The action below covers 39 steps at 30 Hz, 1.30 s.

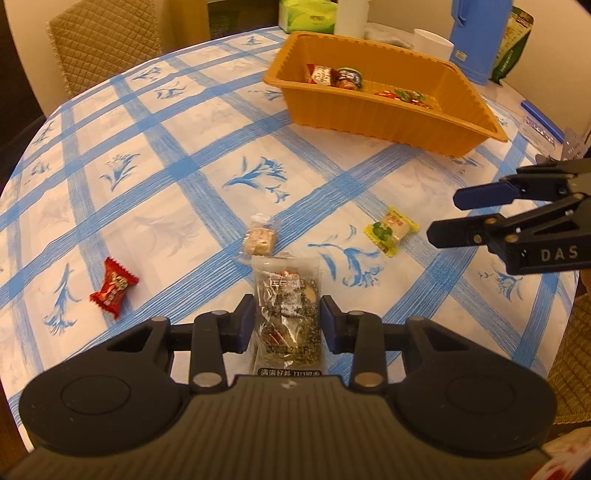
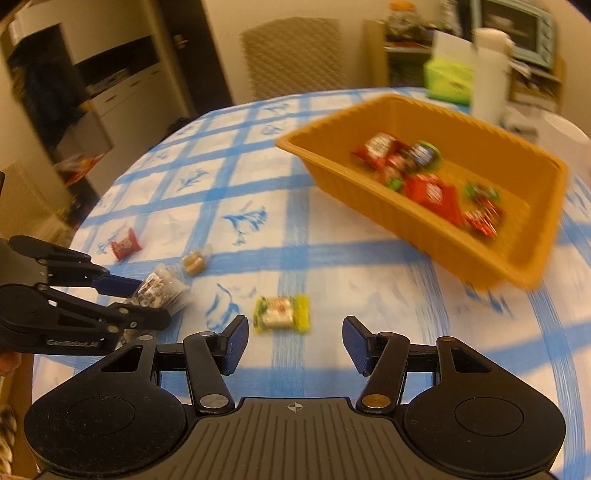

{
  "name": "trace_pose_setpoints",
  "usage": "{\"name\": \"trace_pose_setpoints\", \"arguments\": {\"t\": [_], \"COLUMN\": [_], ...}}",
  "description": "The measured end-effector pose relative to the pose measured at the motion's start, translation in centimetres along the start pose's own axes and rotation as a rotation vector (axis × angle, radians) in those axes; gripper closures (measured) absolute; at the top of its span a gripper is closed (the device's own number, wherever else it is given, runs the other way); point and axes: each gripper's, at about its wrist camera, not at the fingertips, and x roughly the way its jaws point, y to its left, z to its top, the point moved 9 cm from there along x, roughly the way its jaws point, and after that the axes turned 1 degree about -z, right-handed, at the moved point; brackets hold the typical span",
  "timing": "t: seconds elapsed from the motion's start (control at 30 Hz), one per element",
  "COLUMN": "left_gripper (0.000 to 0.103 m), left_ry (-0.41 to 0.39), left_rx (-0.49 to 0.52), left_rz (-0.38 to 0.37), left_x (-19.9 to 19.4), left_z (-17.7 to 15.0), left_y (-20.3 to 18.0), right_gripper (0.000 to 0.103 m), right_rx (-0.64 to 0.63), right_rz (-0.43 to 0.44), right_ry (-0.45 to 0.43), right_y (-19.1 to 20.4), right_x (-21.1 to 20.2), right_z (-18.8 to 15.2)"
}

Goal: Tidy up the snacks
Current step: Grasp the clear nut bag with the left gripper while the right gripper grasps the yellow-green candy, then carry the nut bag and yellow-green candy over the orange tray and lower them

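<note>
My left gripper point(image 1: 287, 317) is shut on a clear packet of dark snack point(image 1: 286, 295), which also shows in the right wrist view point(image 2: 160, 290). A small tan nougat point(image 1: 259, 242), a red candy point(image 1: 113, 287) and a yellow-green candy point(image 1: 390, 230) lie on the blue-checked tablecloth. My right gripper point(image 2: 291, 341) is open and empty, just short of the yellow-green candy point(image 2: 282, 314). The orange tray point(image 1: 443, 122) at the back holds several wrapped snacks. It also shows in the right wrist view point(image 2: 461, 254).
A green tissue box point(image 1: 306, 14), a white roll point(image 1: 352, 16), a white cup point(image 1: 432, 44) and a blue jug point(image 1: 480, 37) stand behind the tray. A quilted chair point(image 1: 103, 40) stands at the far left. The round table edge curves near on both sides.
</note>
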Motion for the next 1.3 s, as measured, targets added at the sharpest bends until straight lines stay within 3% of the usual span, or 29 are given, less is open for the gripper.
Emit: {"name": "trace_pose_setpoints", "arguments": {"t": [0.27,0.5,0.93,1.03,1.3], "left_gripper": [0.069,0.069,0.069,0.069,0.069], "left_ry": [-0.005,0.002,-0.015,-0.017,-0.021], "left_rx": [-0.086,-0.147,-0.176,-0.173,-0.174], "left_rz": [0.053,0.092,0.097,0.095,0.095], "left_x": [-1.3,-2.0,-2.6,-2.7,-2.9], "left_z": [-0.6,-1.5,-1.5,-1.6,-1.6], "left_y": [2.4,4.3,5.2,5.1,5.1], "right_gripper": [0.045,0.045,0.046,0.057,0.076], "right_rx": [-0.107,-0.164,-0.160,-0.155,-0.139], "right_rz": [0.081,0.133,0.145,0.126,0.042], "right_ry": [0.025,0.082,0.125,0.114,0.101], "right_y": [1.3,2.2,3.1,3.3,3.1], "right_x": [3.7,5.9,4.0,3.7,3.9], "right_z": [2.2,1.7,-1.2,-1.6,-1.6]}}
